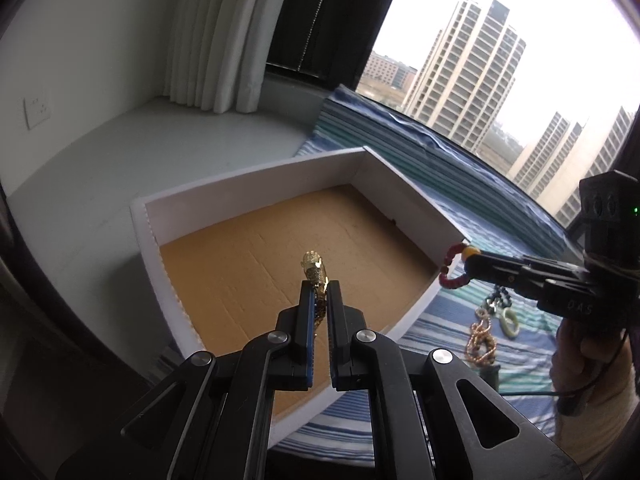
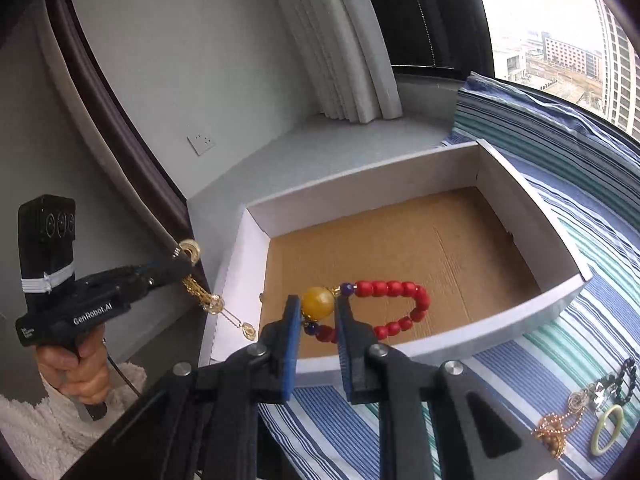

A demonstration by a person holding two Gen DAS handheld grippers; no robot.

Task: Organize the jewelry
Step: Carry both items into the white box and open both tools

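A shallow rectangular cardboard box [image 2: 532, 216] with smooth white walls and a bare brown corrugated floor sits on a striped blue, green and white cloth [image 2: 592, 320] spread along a window ledge. The left gripper [image 1: 320, 286], black plastic with blue pads, has its jaws clamped together on a gold chain [image 1: 315, 270]; a textured, glittery gold end sticks up and forward past the fingertips, over the box floor, while the rest of the chain runs back down between the pads. In the right wrist view the same chain hangs below that gripper in a twisted rope-like bundle, with a fine strand ending in a small round gold pendant [image 2: 249, 330], just outside the box's left wall. The right gripper [image 2: 318, 304], of the same black and blue build, has its jaws clamped on a large smooth amber-yellow bead that belongs to a bead bracelet [image 2: 400, 290]. The bracelet's loop of matte red rounded beads, with small dark blue beads beside the yellow one, lies roughly level and stretches to the right of the fingers, its long axis running sideways above the near part of the box. Loose on the cloth to the right of the box lie a pale green ring [image 2: 608, 428], oval and glossy, a coppery bead chain [image 2: 554, 432] in a heap, and a dark bead string [image 2: 626, 376]. White pleated curtains [image 2: 344, 40] hang behind.
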